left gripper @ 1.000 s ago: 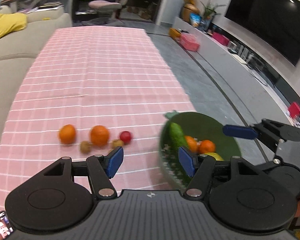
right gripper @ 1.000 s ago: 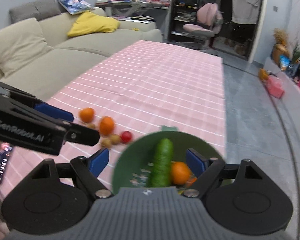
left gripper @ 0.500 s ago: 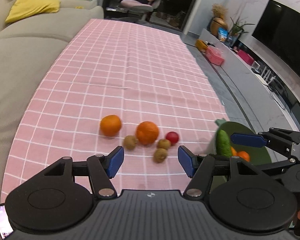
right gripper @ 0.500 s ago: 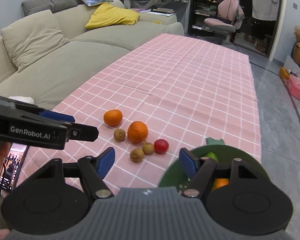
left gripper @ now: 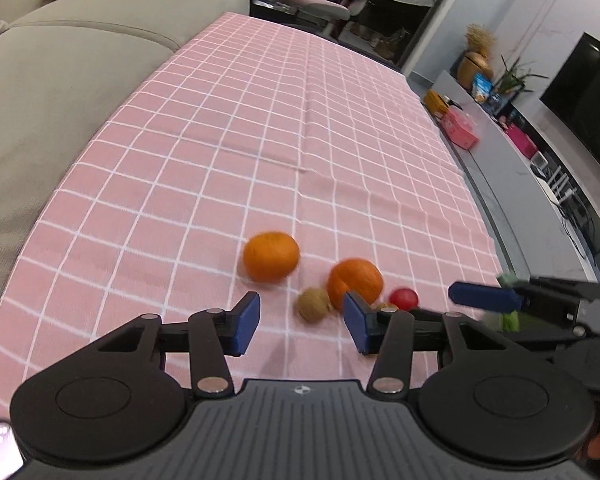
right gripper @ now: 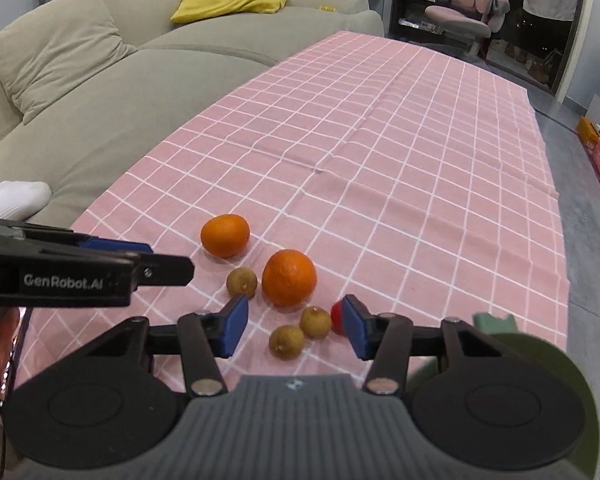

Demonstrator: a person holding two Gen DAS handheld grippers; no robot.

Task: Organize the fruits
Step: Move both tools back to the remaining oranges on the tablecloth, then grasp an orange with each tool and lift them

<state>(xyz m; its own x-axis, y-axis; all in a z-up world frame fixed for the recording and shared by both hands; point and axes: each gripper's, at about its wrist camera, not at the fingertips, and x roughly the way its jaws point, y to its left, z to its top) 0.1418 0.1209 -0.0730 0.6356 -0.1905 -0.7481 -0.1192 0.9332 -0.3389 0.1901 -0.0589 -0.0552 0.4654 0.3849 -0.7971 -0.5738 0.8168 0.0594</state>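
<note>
While fruit lies loose: both tools hover empty.
Left gripper (left gripper: pixel 300 322): jaws apart, aimed at brown fruit (left gripper: pixel 314 304).
Right gripper (right gripper: pixel 292 330): jaws apart, above small fruits (right gripper: pixel 286 342).
Oranges (right gripper: pixel 289 278): on pink cloth (right gripper: pixel 380 160), near green bowl (right gripper: pixel 556 364), likely the destination.

Pink checked tablecloth (right gripper: pixel 380 152) covered the table, with a beige fabric sofa (right gripper: pixel 100 112) along its left edge. On the near end of the cloth sat a fruit cluster: smaller round orange (right gripper: pixel 225 235) farthest left and back, larger round orange (right gripper: pixel 289 277) right of it and nearer, one small brown round fruit (right gripper: pixel 241 282) between them on the near side. Two more small brown round fruits (right gripper: pixel 315 322) lay in front of the larger orange, a small red round fruit (left gripper: pixel 404 298) just right of them. Green bowl (right gripper: pixel 556 364) sat at the near right
</note>
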